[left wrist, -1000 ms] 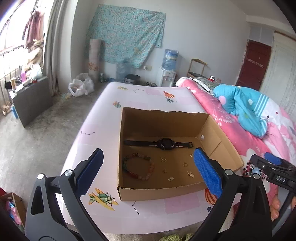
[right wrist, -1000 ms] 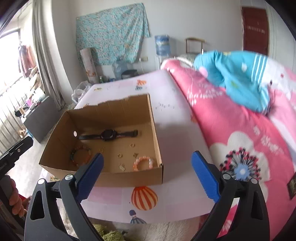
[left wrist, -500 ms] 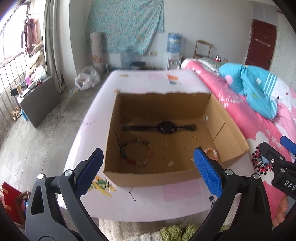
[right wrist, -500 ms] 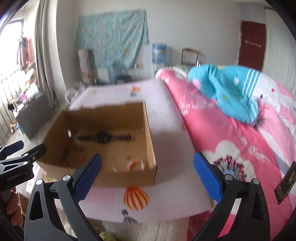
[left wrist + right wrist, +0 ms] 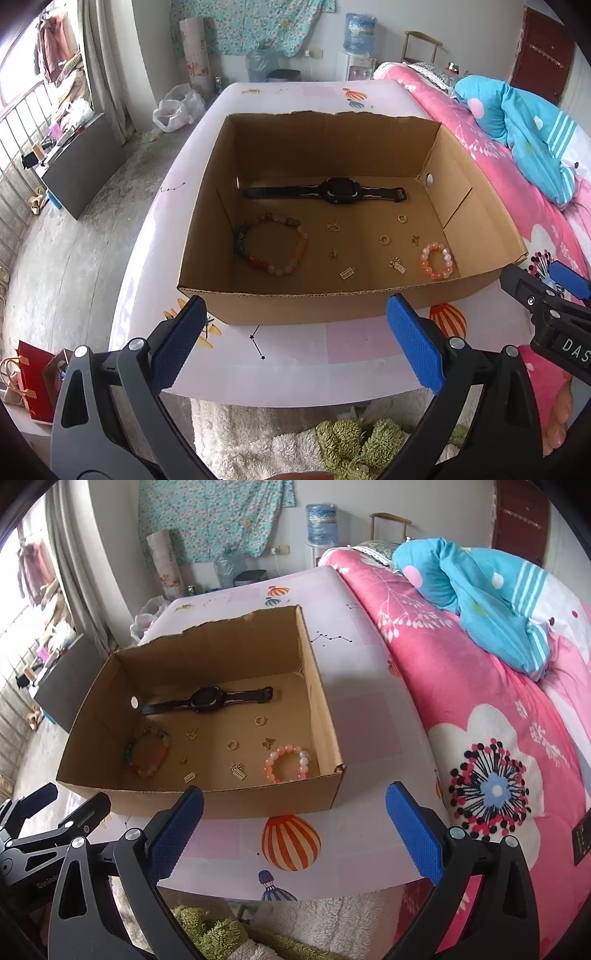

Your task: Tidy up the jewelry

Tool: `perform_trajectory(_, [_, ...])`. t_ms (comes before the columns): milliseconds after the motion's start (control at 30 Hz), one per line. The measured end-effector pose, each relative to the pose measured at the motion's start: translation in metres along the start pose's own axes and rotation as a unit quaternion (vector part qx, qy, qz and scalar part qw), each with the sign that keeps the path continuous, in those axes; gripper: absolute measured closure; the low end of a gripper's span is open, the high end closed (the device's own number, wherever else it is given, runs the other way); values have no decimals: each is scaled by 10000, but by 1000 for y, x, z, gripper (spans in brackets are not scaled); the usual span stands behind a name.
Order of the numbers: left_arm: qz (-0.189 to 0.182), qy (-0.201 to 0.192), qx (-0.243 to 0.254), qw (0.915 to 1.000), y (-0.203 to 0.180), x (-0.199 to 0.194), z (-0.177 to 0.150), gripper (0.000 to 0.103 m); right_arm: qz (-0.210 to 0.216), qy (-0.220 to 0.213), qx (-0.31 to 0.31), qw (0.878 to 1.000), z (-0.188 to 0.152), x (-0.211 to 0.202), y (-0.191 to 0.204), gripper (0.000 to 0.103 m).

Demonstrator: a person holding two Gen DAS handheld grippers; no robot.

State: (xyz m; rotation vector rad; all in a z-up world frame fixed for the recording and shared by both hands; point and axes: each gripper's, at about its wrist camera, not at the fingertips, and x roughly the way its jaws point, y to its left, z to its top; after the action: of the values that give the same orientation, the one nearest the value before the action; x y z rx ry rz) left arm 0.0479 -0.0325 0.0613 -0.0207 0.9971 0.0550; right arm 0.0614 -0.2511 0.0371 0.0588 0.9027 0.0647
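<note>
Left claw [image 5: 295, 339]: held with jaws wide apart, empty, near the box's front wall.
Right claw [image 5: 295, 819]: likewise spread, empty.
Cardboard box [image 5: 280, 306]: set on the counter [image 5: 354, 343].
Watch [image 5: 338, 190]: laid at the far side.
Beaded bracelets [image 5: 271, 243]: kept near left and near right.

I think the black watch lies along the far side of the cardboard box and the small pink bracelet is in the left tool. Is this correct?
Not quite. The small pink bracelet lies on the floor of the cardboard box, in its near right corner; the left tool is open and empty, as the left wrist view shows. The black watch does lie along the far side.
</note>
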Motion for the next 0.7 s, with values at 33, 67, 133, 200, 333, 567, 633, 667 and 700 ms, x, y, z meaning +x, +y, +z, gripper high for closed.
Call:
perform_trajectory(33, [20, 20, -20, 10000, 1, 1, 0, 8, -8, 4, -36, 10000, 0, 0, 2, 7])
perform_trajectory(67, [26, 30, -40, 10000, 1, 1, 0, 8, -12, 6, -61, 10000, 0, 0, 3, 7])
perform_trajectory(133, [16, 54, -104, 9999, 4, 1, 0, 9, -11, 11, -96, 10000, 0, 0, 5, 7])
perform_trajectory(200, [5, 71, -142, 9999, 5, 1, 0, 9, -14, 10, -103, 9999, 0, 0, 5, 7])
perform_trajectory(333, [28, 68, -153, 9999, 4, 2, 1, 9, -1, 27, -90, 10000, 0, 0, 6, 7])
perform_trajectory(567, [65, 91, -145, 9998, 4, 3, 2, 9, 6, 54, -152, 9999, -2, 1, 11, 7])
perform_trajectory(633, [71, 85, -157, 9998, 4, 3, 2, 8, 8, 51, -162, 9999, -2, 1, 11, 7])
perform_trajectory(667, [75, 79, -164, 9998, 4, 2, 3, 9, 8, 44, -169, 9998, -2, 0, 12, 7])
perform_trajectory(700, [73, 79, -170, 9998, 5, 2, 3, 9, 3, 38, -174, 9998, -2, 0, 13, 7])
